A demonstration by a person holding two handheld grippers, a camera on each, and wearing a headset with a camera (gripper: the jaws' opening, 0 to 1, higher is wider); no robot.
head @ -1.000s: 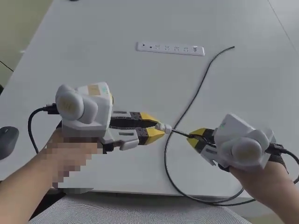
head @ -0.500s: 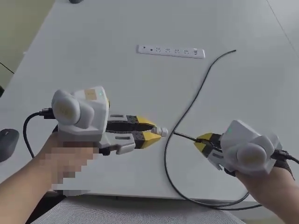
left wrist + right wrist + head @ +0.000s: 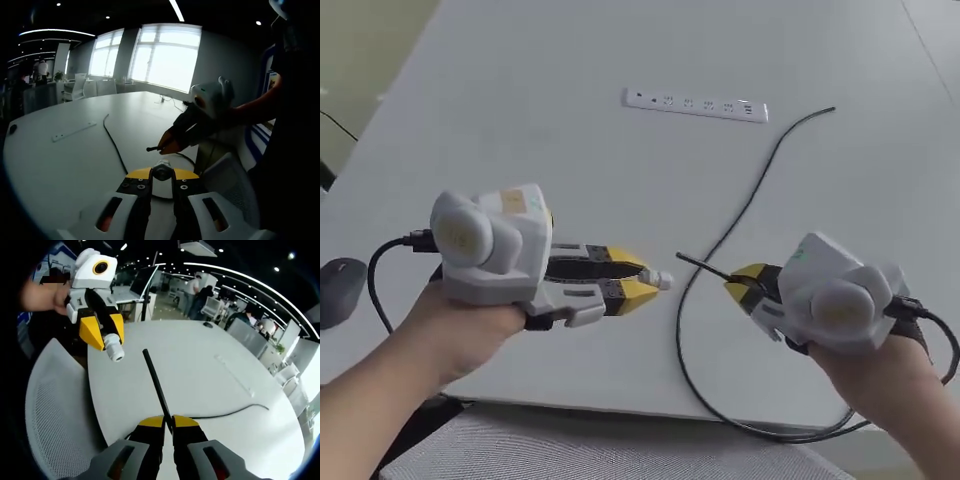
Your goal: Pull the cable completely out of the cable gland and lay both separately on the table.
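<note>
Gripping the cable gland [image 3: 661,281] in our left gripper [image 3: 640,279] and the cable [image 3: 741,214] in our right gripper [image 3: 740,286], we hold them apart above the table [image 3: 570,130].

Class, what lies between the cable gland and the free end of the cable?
Nothing. In the head view the gap is bare over the white table, from the cable gland in the left gripper to the cable in the right gripper.

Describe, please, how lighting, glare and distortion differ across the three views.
Head view: even, soft light, faint shadows on the white table, cable sharp. Left gripper view: fisheye bend, bright windows blown out, foreground dim, cable gland in shade. Right gripper view: fisheye curves the table edge, ceiling lights bright, cable crisp.
</note>
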